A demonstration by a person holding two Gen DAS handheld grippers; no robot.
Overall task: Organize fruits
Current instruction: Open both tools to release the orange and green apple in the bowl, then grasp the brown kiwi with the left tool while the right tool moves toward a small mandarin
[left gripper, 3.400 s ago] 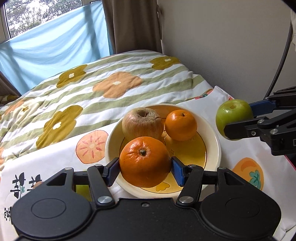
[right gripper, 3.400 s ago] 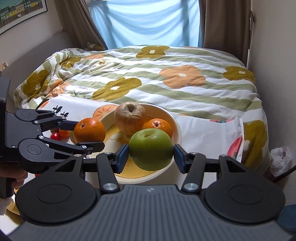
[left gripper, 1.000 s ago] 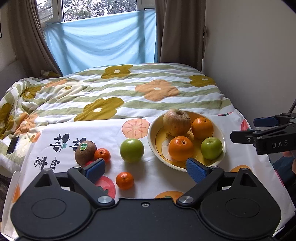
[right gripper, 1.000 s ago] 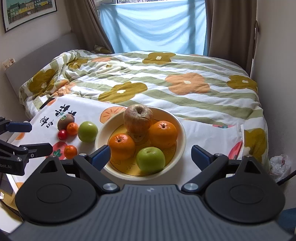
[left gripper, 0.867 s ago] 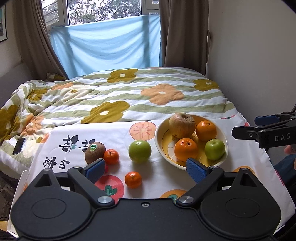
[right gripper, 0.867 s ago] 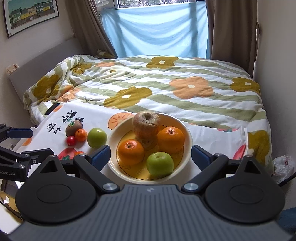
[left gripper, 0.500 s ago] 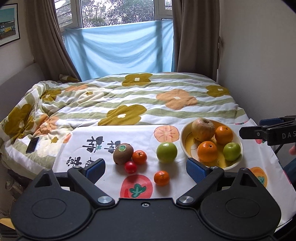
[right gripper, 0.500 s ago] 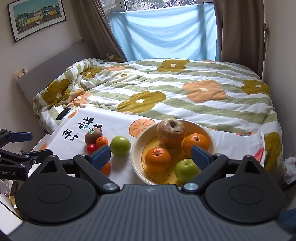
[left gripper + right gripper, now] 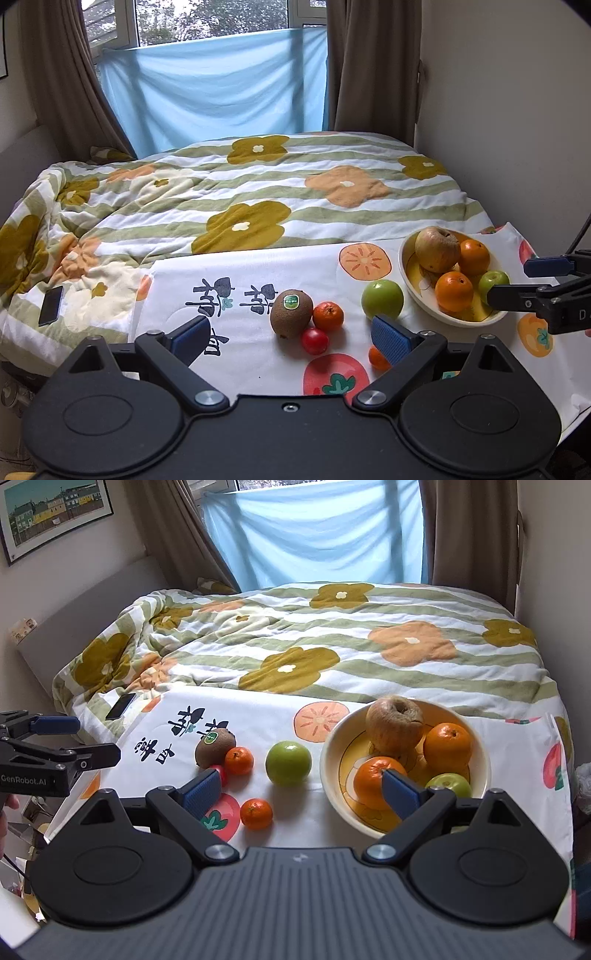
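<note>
A: Nearest the cameras, both tools tilt down toward the cloth (image 9: 251,343). Left gripper (image 9: 291,334) spread wide, nothing between its pads. Right gripper (image 9: 301,790) spread wide too, empty.

B: Loose fruit?

A: On the cloth: small orange (image 9: 256,814) closest, then a tomato (image 9: 314,340) touching the kiwi (image 9: 291,313), a mandarin (image 9: 328,316) beside the kiwi, a green apple (image 9: 382,299) just left of the bowl (image 9: 332,775).

B: In the bowl?

A: Two oranges (image 9: 447,747), a small green apple (image 9: 451,783), and a wrinkled brown apple (image 9: 394,723) at the back.

B: Farther?

A: Flowered quilt (image 9: 332,646) with a phone (image 9: 51,305) on it, then blue curtain (image 9: 221,88).
</note>
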